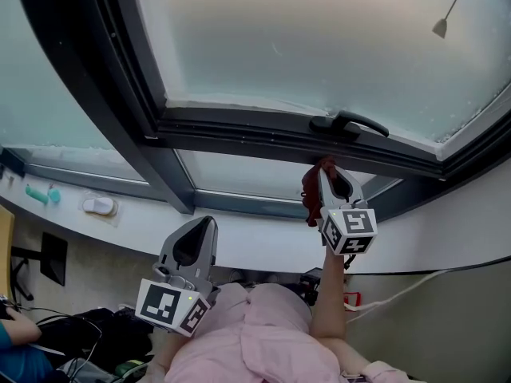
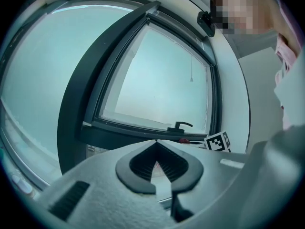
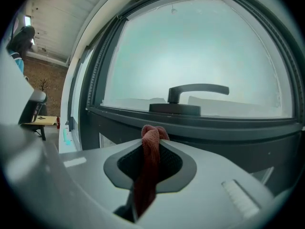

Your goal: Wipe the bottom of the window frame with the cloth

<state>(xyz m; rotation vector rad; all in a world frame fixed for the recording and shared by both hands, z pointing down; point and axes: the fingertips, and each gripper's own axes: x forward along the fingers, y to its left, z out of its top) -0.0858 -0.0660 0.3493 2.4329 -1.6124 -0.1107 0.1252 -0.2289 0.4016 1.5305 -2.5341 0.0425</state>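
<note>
Left gripper [image 2: 156, 141] fills the 6 o'clock half, grey body, dark fingers [image 2: 139, 168] meeting at the tips, nothing between them. Beyond, a dark window frame [image 2: 119, 130] with a frosted pane [image 2: 157, 75]. Black handle [image 2: 180, 125] sits on the bottom rail just past the fingertips, at 1 o'clock of them. Small red bit of cloth [image 2: 184, 140] just under the handle, marker cube [image 2: 218, 141] at 3 o'clock beside it. Thin pull cord [image 2: 191, 66] hangs in front of the pane. Pink sleeve [image 2: 290, 80] at the 3 o'clock edge.
</note>
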